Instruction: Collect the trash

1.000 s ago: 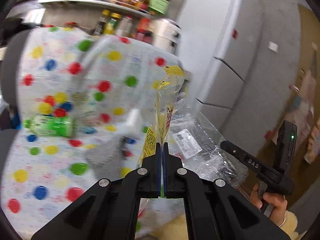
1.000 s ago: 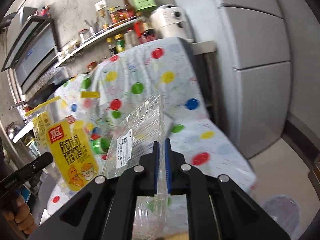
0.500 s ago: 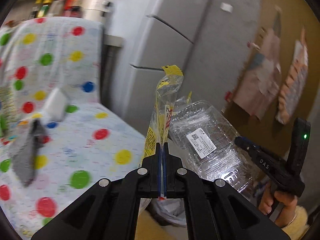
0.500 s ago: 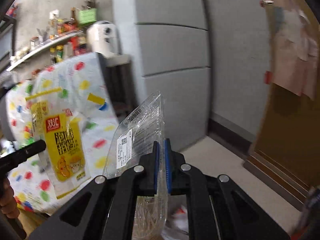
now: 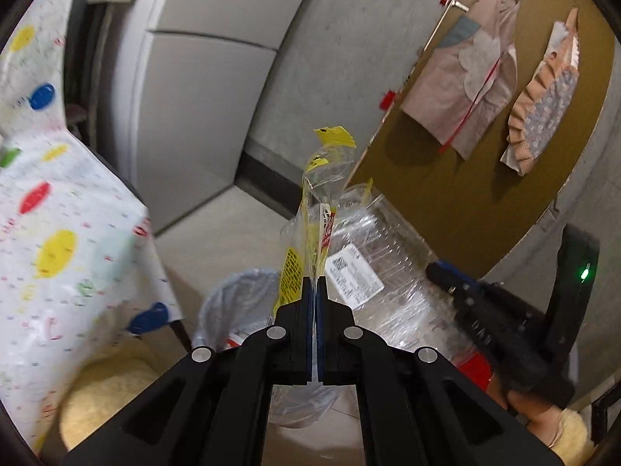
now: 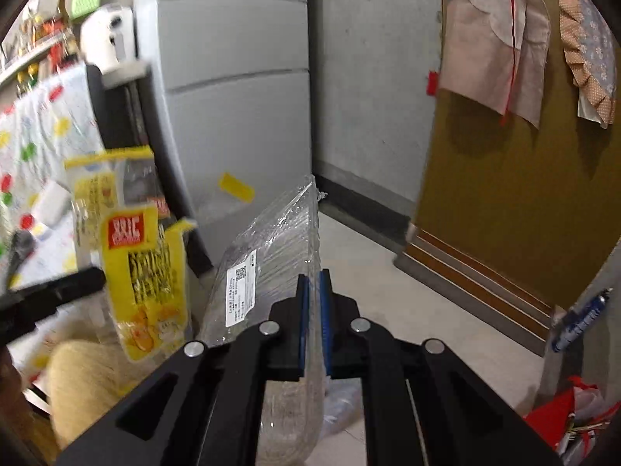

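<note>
Nearest in my left wrist view, the left tongs (image 5: 314, 285) are pinched tight on the yellow snack wrapper (image 5: 318, 209), which stands upright from the pads at the centre of the frame, its torn yellow tip at the top. Just below and left of the pads I see the trash bin (image 5: 236, 303), lined with a pale plastic bag, on the floor. To the right of the wrapper lies the clear plastic tray (image 5: 372, 272) with its white label, and behind it, lower right, the right tongs (image 5: 438, 272) seen from the side.

In my right wrist view, the right tongs (image 6: 313, 285) are closed on one edge of the clear plastic tray (image 6: 271, 256), which rises up and leftward from the pads with the label facing me. At the left of that frame the yellow snack wrapper (image 6: 136, 256) hangs in the dark left tongs (image 6: 99, 281).

Further off, the polka-dot tablecloth (image 5: 46, 233) fills the left of the frame. Beyond it stands the grey refrigerator (image 6: 236, 77), and at upper right two aprons (image 6: 500, 39) hang on the brown door (image 6: 504, 194).
</note>
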Motion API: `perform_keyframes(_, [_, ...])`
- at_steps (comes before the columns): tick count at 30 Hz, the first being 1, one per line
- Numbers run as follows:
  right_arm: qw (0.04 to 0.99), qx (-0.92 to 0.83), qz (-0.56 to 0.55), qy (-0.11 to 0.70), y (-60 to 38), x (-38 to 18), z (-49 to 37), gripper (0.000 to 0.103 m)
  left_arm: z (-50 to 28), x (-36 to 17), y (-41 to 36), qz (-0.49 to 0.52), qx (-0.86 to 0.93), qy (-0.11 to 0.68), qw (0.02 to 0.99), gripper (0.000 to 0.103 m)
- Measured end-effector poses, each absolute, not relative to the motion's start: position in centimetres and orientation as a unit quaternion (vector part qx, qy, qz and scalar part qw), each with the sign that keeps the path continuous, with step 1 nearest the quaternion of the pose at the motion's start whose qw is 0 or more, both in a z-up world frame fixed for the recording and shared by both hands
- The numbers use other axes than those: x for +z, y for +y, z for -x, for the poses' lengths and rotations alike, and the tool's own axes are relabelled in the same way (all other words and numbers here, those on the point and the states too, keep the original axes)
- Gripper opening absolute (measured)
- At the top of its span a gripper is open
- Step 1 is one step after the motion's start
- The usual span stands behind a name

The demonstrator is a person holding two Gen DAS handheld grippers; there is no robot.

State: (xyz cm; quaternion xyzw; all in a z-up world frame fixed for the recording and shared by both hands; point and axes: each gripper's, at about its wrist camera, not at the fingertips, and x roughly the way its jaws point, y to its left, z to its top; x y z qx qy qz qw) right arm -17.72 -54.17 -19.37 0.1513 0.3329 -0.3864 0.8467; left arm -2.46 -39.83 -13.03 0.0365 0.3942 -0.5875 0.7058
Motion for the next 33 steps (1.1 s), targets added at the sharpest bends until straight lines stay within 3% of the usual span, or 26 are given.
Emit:
perform_keyframes(5, [0.817,-0.386,-0.153,0.399,-55.2,-23.5,16.4,0.007,2.1,-15.5,-42.2,-0.055,-0.584,0.418,0.694,0.002])
perform_keyframes(8, [0.819,-0.372,-0.162,0.406,-55.7,-24.6,15.7,0.009,1.7,-16.4,-43.1,-0.063,-0.576,0.427,0.694,0.008])
perform_keyframes(10, [0.819,-0.372,-0.155,0.409,-56.0,-24.8,15.0,0.011,1.4,-16.9,-43.5,-0.066,-0.574,0.433,0.691,0.040])
perform_keyframes(11, [0.818,-0.374,-0.153,0.410,-56.1,-24.9,14.7,0.015,1.3,-17.0,-43.5,-0.065,-0.571,0.433,0.694,0.046])
perform_keyframes(14, [0.822,-0.369,-0.164,0.401,-56.2,-24.5,14.6,0.028,0.5,-17.2,-43.1,-0.057,-0.562,0.438,0.699,0.047])
perform_keyframes(18, [0.833,-0.369,-0.165,0.378,-55.8,-22.4,15.1,0.029,-0.5,-16.0,-41.5,-0.053,-0.546,0.431,0.716,0.047])
perform_keyframes(21, [0.845,-0.377,-0.162,0.342,-55.4,-19.5,15.7,0.034,-1.0,-14.7,-39.2,-0.065,-0.525,0.407,0.745,0.059])
perform_keyframes(23, [0.853,-0.380,-0.158,0.320,-55.0,-17.4,15.9,0.042,-1.3,-13.8,-37.2,-0.075,-0.505,0.390,0.767,0.060])
perform_keyframes(27, [0.877,-0.362,-0.151,0.279,-53.2,-14.0,15.7,0.049,-1.7,-12.3,-33.1,-0.085,-0.464,0.371,0.800,0.070])
perform_keyframes(33, [0.910,-0.298,-0.154,0.245,-49.2,-11.8,13.6,0.058,-1.8,-10.6,-26.9,-0.092,-0.404,0.354,0.838,0.075])
